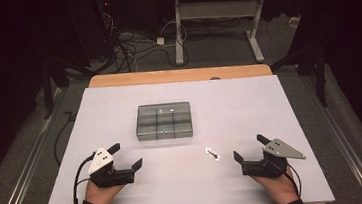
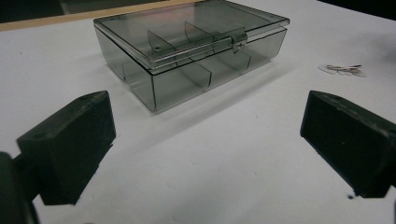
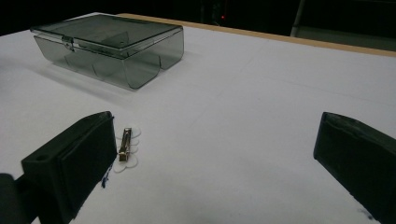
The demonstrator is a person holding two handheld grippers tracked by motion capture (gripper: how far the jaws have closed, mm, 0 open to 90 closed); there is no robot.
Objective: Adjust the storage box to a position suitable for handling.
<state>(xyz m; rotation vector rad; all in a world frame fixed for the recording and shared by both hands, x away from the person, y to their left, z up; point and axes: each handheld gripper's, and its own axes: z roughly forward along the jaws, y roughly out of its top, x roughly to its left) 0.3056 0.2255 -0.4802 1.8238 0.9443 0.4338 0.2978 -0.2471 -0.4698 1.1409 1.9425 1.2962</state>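
A smoky clear plastic box (image 1: 163, 120) with inner dividers and its lid closed sits mid-table; it is also the box (image 2: 187, 49) ahead of the left jaws and the box (image 3: 112, 44) at the upper left of the right gripper view. A small metal clip with white petals (image 1: 213, 153) lies on the white sheet, seen as the clip (image 2: 344, 69) and the clip (image 3: 126, 148) beside the right gripper's left jaw. My left gripper (image 1: 125, 156) rests open near the front left. My right gripper (image 1: 248, 147) rests open at the front right, nothing between its jaws.
The white sheet (image 1: 119, 103) covers a wooden table whose far edge (image 1: 176, 75) shows bare. Beyond it stand a desk frame (image 1: 220, 13) and tangled cables (image 1: 128, 47) on the floor. Dark surroundings on both sides.
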